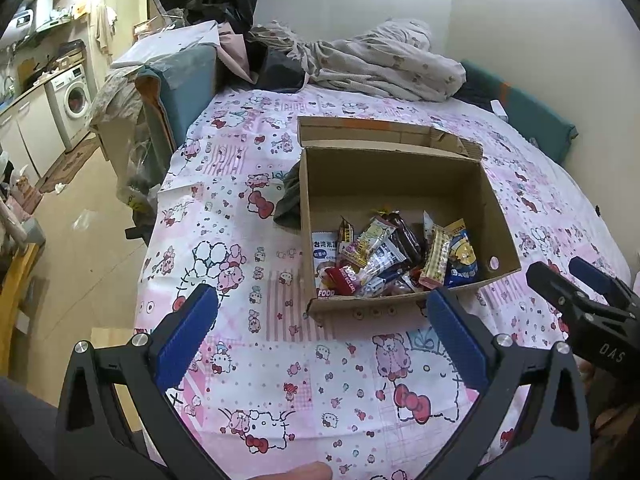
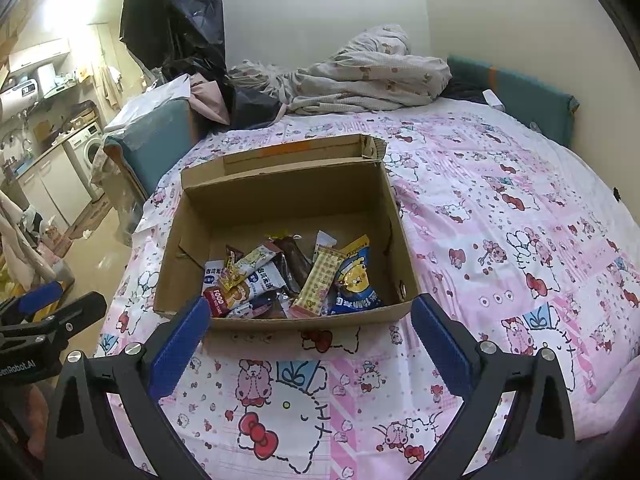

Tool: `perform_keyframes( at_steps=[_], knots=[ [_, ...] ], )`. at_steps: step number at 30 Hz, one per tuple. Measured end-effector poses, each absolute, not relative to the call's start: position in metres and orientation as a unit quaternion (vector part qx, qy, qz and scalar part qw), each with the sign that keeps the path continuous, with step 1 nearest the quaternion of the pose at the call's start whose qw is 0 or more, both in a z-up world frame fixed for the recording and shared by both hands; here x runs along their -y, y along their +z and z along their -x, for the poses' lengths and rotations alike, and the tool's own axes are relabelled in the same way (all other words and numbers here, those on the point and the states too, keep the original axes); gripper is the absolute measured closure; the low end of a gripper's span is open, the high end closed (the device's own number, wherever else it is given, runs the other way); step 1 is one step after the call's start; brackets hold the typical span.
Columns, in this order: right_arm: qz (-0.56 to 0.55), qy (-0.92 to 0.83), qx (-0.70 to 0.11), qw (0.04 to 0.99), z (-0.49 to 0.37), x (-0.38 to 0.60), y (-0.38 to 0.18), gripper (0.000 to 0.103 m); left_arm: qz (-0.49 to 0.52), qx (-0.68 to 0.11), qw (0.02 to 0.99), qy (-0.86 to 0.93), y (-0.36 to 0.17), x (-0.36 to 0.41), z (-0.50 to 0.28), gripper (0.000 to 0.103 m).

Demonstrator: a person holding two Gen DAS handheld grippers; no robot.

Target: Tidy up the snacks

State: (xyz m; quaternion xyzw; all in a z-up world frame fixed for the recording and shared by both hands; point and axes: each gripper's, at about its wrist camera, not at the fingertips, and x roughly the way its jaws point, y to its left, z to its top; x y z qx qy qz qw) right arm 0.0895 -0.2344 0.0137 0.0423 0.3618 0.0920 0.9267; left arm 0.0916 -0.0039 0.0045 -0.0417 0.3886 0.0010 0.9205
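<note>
The snack packets [image 2: 288, 276] lie heaped in the near half of an open cardboard box [image 2: 400, 240] on the Hello Kitty bedsheet [image 2: 500, 208]. Its near wall hides the lowest packets (most labels are too small to read). The left gripper [image 1: 324, 320] and right gripper [image 2: 310, 328] both gape wide, holding nothing, just short of the box.

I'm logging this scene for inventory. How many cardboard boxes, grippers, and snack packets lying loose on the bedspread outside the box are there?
cardboard box: 1
Grippers (left gripper, right gripper, both open): 2
snack packets loose outside the box: 0. All the visible ones are heaped inside it.
Total: 3
</note>
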Motion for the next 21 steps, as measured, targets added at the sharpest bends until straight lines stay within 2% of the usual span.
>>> perform_keyframes(
  at_steps=[21],
  knots=[
    [-0.048, 0.090, -0.362, 0.927, -0.0904, 0.2316, 0.0145, 0.000, 0.043, -0.387, 0.921, 0.001, 0.0034, 0.0043, -0.0924, 0.000]
  ],
)
